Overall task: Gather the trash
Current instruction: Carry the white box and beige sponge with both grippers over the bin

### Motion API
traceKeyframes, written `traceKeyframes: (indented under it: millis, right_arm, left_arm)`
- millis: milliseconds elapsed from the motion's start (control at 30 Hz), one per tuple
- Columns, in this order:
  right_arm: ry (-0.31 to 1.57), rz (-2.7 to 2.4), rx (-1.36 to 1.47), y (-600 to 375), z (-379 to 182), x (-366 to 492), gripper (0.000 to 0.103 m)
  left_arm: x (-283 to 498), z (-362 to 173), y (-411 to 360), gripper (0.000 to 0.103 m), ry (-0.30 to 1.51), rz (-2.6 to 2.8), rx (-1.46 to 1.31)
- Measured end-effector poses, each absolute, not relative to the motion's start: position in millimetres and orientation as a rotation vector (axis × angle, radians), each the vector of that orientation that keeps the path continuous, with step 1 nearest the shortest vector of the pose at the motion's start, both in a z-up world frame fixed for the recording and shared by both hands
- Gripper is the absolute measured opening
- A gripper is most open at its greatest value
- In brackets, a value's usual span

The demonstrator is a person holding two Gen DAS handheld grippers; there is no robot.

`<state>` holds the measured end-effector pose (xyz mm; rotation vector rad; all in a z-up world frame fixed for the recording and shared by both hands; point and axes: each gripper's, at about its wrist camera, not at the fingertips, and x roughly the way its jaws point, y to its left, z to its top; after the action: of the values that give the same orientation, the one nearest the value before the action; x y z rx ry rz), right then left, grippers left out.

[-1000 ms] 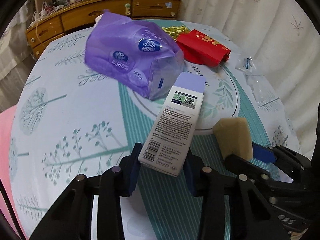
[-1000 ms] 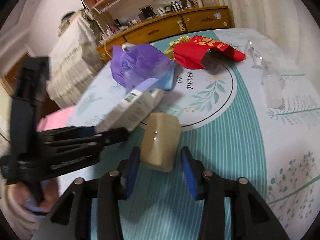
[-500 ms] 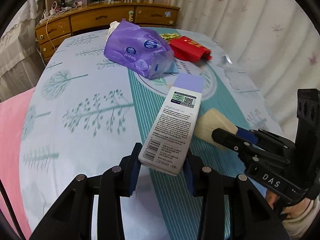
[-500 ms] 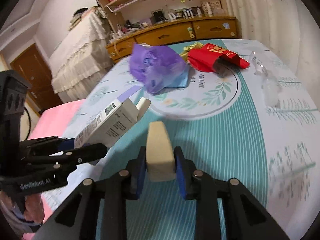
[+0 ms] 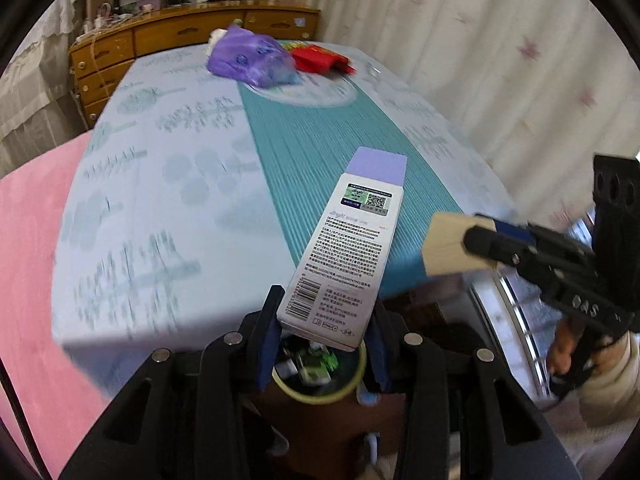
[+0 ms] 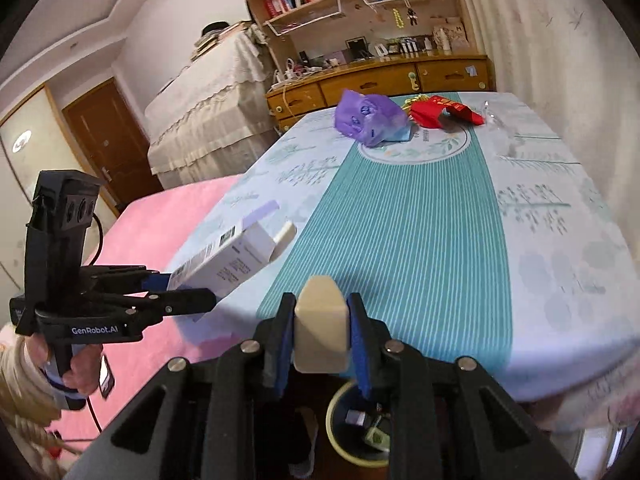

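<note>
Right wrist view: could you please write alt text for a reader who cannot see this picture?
The right hand-held gripper is shut on a beige wedge-shaped block, above a round yellow-rimmed bin that holds scraps. At left, the left hand-held gripper holds a white printed carton by the edge of the blue and teal tablecloth; a purple plastic bag lies at the far end.

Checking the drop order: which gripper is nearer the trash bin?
Left, narrowly. The left gripper, shut on the white box, sits right over the trash bin. The right gripper, holding a beige block, hangs above the bin's left rim.
</note>
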<state>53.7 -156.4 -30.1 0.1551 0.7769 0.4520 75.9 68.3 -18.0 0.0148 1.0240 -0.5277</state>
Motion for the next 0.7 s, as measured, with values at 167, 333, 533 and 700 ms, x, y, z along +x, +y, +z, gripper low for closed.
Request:
traceKeyframes:
  millis: [167,333,533,700]
  right_arm:
    - [0.839,0.471,0.105,-154.9,-51.6,11.3,0.026]
    - [0.975,0.46,0.073,-154.3,-105.9,8.2,0.026]
    - [1.088,0.424,0.088,-169.4,-157.4,27.4,0.026]
    - [1.096,0.419,0.076,-179.4,-183.8,52.6,0.026]
  left_arm:
    - [28.5,-36.7,58.9,0.037,1.055,-0.569,0.096]
    - [11.8,-86.3,40.6,0.037,1.154,-0.547,0.192]
    - [18.7,-154.6,20.2,0.033,1.269,-0.504,0.279]
    - [33.1,-189.3,4.2,0.032,1.294,-0.488,0.319]
